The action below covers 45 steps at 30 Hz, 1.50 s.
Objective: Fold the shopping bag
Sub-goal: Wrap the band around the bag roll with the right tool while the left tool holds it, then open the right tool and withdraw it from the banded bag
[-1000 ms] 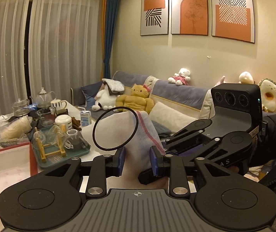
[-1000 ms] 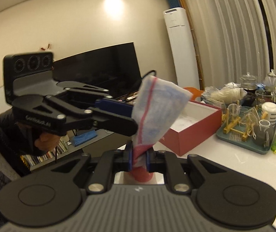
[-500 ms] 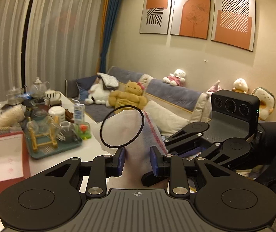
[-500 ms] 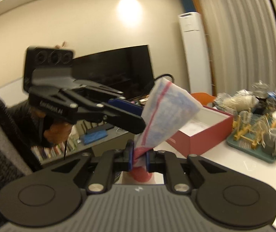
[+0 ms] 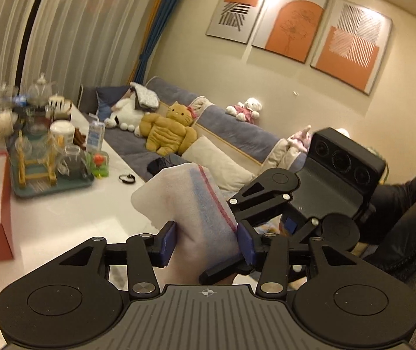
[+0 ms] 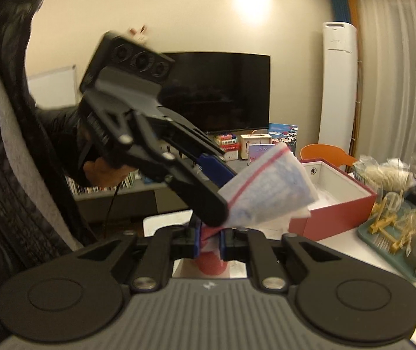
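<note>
Though already folded into a thick wad, the shopping bag (image 5: 190, 204) is not yet laid down, held above the table's (image 5: 70, 218) near edge; right gripper (image 6: 209, 237) pinches its red base; left gripper (image 5: 206, 243), jaws just widened, loosely straddles it; white, red-striped, corners splayed.

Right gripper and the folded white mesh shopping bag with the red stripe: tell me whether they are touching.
Touching. The right wrist view shows the right gripper with its blue fingers shut on the folded white mesh shopping bag's red lower end, no gap between them.
</note>
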Tool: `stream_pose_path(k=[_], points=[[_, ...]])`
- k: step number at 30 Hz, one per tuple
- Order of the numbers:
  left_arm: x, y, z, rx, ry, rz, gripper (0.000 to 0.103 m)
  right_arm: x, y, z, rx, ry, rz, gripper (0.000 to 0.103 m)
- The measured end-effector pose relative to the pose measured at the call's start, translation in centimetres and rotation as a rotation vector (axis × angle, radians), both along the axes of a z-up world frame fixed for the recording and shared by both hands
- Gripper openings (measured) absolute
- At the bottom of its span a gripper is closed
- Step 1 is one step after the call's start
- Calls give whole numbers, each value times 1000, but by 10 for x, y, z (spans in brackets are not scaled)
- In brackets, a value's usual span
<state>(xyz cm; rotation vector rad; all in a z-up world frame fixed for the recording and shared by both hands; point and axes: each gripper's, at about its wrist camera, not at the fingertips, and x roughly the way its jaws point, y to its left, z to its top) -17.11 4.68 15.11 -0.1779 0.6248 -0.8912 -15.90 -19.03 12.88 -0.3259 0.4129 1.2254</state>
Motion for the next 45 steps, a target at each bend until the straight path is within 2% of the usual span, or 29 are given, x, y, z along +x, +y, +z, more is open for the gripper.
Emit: stream_pose_path(k=[3, 6, 8, 11, 13, 14, 17, 18, 19, 23, 25, 27, 29, 32, 36, 40, 41, 43, 45], points=[[12, 8, -17, -58, 89, 41, 50, 1, 3, -5, -19, -7, -6, 11], [10, 6, -21, -41, 65, 52, 51, -1, 4, -6, -26, -7, -14, 10], [8, 5, -21, -36, 49, 51, 55, -3, 2, -4, -14, 1, -4, 10], [11, 4, -22, -79, 64, 3, 55, -1, 5, 0, -8, 5, 35, 10], [10, -2, -23, -60, 57, -18, 55, 0, 11, -1, -26, -2, 50, 10], [10, -3, -23, -50, 52, -16, 53, 1, 11, -2, -31, -3, 48, 10], [8, 0, -22, -54, 44, 24, 38, 4, 10, -3, -26, 23, 26, 11], [7, 1, -21, -56, 42, 38, 26, 5, 11, -4, -29, 32, 14, 12], [6, 4, -23, -52, 45, 66, 21, 7, 11, -6, -26, 50, 3, 14], [7, 29, -40, -65, 110, 225, 17, 19, 10, -18, -18, 144, -52, 27], [7, 50, -52, -46, 141, 356, 16, 29, 5, -34, -63, 173, -148, 33], [4, 68, -64, -26, 173, 451, 16, 46, 0, -60, -165, 203, -291, 33], [0, 71, -76, 1, 197, 475, 16, 60, -2, -88, -229, 248, -370, 32], [-7, 67, -94, 40, 242, 474, 16, 69, 8, -120, -277, 285, -364, 29], [-23, 54, -111, 98, 282, 465, 16, 78, 49, -153, -349, 291, -327, 29], [-40, 56, -114, 103, 284, 472, 16, 91, 88, -179, -403, 315, -324, 28], [-44, 57, -114, 104, 282, 481, 16, 95, 98, -188, -439, 305, -322, 26], [-50, 60, -114, 102, 279, 506, 16, 92, 109, -198, -469, 223, -312, 22], [-54, 64, -115, 98, 276, 529, 16, 93, 112, -198, -478, 226, -319, 8]])
